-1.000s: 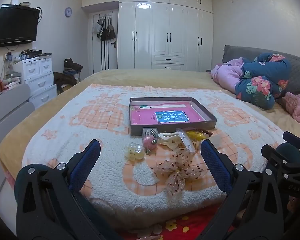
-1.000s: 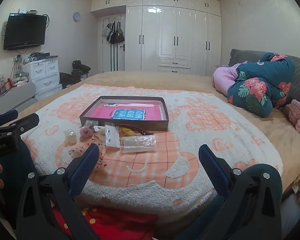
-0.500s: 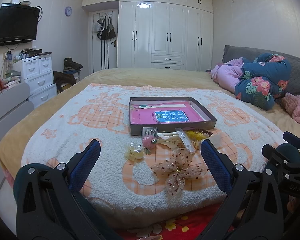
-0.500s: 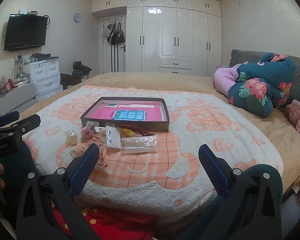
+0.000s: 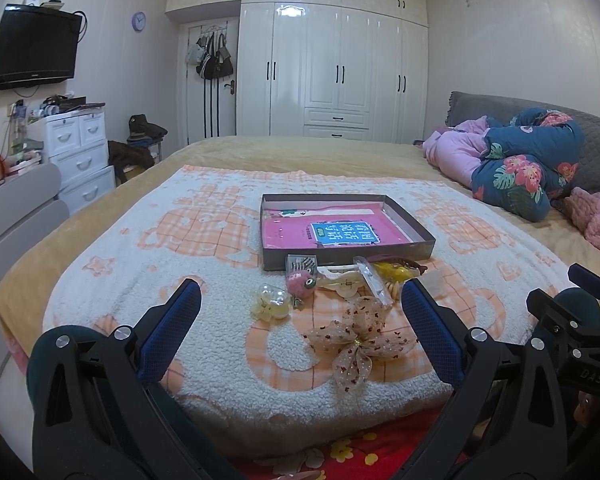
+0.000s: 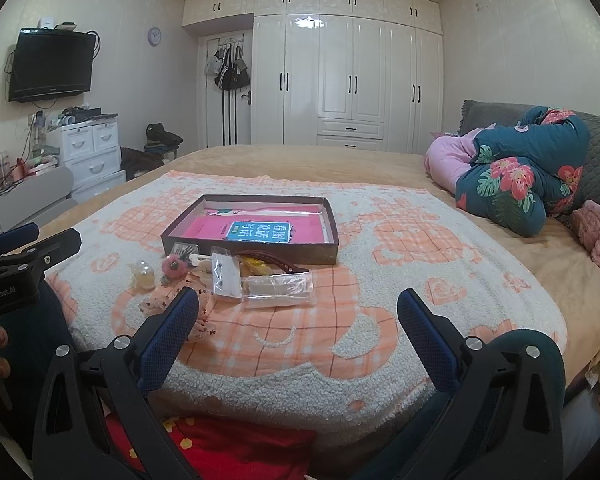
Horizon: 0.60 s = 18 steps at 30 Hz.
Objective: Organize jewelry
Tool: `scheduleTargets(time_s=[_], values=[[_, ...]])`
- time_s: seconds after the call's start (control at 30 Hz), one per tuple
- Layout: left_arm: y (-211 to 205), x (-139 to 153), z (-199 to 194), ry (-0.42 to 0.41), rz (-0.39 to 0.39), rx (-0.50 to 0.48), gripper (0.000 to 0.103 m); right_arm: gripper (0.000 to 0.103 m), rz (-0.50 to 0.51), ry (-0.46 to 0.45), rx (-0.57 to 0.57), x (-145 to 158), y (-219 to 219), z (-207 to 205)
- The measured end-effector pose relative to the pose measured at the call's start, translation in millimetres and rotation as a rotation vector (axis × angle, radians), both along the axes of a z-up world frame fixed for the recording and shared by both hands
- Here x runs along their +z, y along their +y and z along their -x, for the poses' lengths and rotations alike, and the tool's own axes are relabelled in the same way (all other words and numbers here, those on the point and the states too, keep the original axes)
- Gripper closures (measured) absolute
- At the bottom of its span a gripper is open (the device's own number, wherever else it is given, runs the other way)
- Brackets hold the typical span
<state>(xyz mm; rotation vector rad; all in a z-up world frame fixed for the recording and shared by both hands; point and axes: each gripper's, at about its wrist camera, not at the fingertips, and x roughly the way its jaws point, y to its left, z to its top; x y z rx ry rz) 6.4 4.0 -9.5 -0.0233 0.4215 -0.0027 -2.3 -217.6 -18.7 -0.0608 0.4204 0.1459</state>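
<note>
Bed (image 5: pixel 228 152): wide tan cover, bare toward far edge and wardrobe side. One orange-and-white blanket (image 5: pixel 148 248) over near part, front edge dropping off just ahead of both grippers; open fleece left and right of clutter. One floral quilt bundle (image 5: pixel 528 168) at right, well apart from work area. One shallow box (image 5: pixel 268 256) mid-blanket, pink book (image 5: pixel 300 232) inside, rest of floor mostly hidden by it. Jewelry all outside box, bunched against its near wall: one sheer bow (image 5: pixel 360 336) nearest front edge, one pearl cluster (image 5: pixel 270 304), one pink pompom (image 5: pixel 300 282), two clear packets (image 6: pixel 278 290), one dark hair clip (image 6: pixel 276 260). Smaller bits too blurred to count. Left gripper (image 5: pixel 300 332): jaws spread wide, holding nothing, short of blanket edge. Right gripper (image 6: pixel 298 336): same, wide apart, nothing held.
</note>
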Motion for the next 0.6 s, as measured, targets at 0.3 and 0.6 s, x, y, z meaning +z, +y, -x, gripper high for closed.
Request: scheduleTargets(time_s=[0.3,0.6], values=[[0.0,-0.5,-0.5,0.001,0.000,-0.001,0.011,0.006,0.000,0.000,-0.001,1.0,0.4,0.0],[-0.5,0.4,-0.1,0.001,0.001,0.001,0.011,0.006,0.000,-0.002,-0.001,2.0,0.4,-0.2]])
